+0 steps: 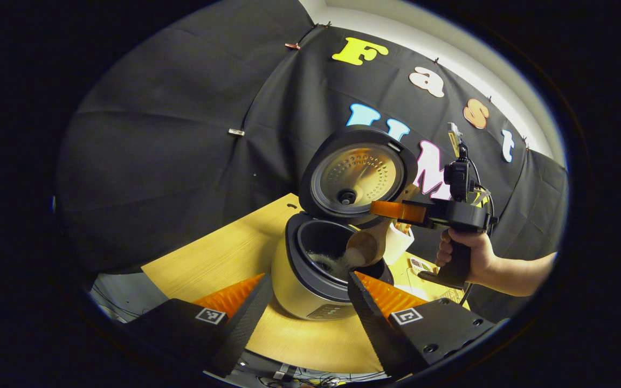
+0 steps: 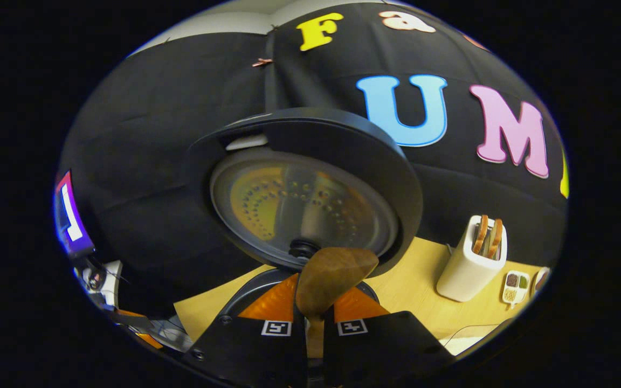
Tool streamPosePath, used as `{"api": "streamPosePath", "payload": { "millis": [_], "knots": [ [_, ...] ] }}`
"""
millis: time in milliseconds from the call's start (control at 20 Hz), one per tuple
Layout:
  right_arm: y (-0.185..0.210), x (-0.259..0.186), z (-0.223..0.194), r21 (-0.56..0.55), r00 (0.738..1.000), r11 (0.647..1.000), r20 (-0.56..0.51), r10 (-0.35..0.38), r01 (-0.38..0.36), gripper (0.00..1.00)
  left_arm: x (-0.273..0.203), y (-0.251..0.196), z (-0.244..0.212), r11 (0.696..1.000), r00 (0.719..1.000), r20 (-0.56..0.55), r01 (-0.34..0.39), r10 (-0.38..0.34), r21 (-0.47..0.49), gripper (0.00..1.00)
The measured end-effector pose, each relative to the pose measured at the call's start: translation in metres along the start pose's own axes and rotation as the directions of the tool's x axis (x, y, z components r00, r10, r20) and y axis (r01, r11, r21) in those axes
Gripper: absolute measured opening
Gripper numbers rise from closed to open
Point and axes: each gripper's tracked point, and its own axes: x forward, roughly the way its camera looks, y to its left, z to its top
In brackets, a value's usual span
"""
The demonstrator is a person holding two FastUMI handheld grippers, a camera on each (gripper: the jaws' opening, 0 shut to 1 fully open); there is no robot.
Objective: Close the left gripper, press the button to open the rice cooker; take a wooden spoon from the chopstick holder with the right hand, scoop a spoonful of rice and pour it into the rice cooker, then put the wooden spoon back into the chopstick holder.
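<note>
right gripper (image 2: 315, 312) pinching spoon (image 2: 332, 277) over cooker (image 1: 321, 269), lid up; left gripper (image 1: 305, 293) spread just before cooker. rice possibly left in bowl, unclear. risk: tilting off-rim spills grains; lid knock.

Rice cooker (image 1: 310, 280) pale yellow, dark lid; wooden spoon (image 2: 332, 277) brown; chopstick holder (image 2: 469, 267) white.

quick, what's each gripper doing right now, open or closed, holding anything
Left gripper: open, holding nothing, its fingers on either side of the rice cooker front.
Right gripper: closed on the wooden spoon handle, bowl over the open cooker.
</note>
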Motion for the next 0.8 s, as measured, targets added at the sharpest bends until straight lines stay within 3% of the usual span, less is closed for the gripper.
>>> {"api": "streamPosePath", "payload": {
  "millis": [200, 550, 650, 800],
  "knots": [
    [0.014, 0.009, -0.019, -0.146, 0.997, 0.986, -0.032, 0.075, -0.079, 0.16, -0.001, 0.001, -0.001, 1.000, 1.000, 0.004, -0.005, 0.005, 0.001, 0.95],
    [0.039, 0.000, -0.041, -0.351, 0.987, 0.923, -0.063, 0.145, -0.158, 0.16, -0.008, 0.004, 0.000, 1.000, 1.000, 0.002, -0.017, 0.017, 0.013, 0.95],
    [0.038, 0.001, -0.046, -0.340, 0.986, 0.926, -0.077, 0.145, -0.163, 0.16, -0.009, 0.003, 0.000, 1.000, 1.000, 0.003, -0.015, 0.015, 0.019, 0.95],
    [0.032, -0.001, -0.036, -0.212, 0.989, 0.967, -0.073, 0.130, -0.143, 0.16, -0.009, -0.004, -0.001, 1.000, 1.000, 0.001, -0.009, 0.009, 0.027, 0.95]
  ]
}}
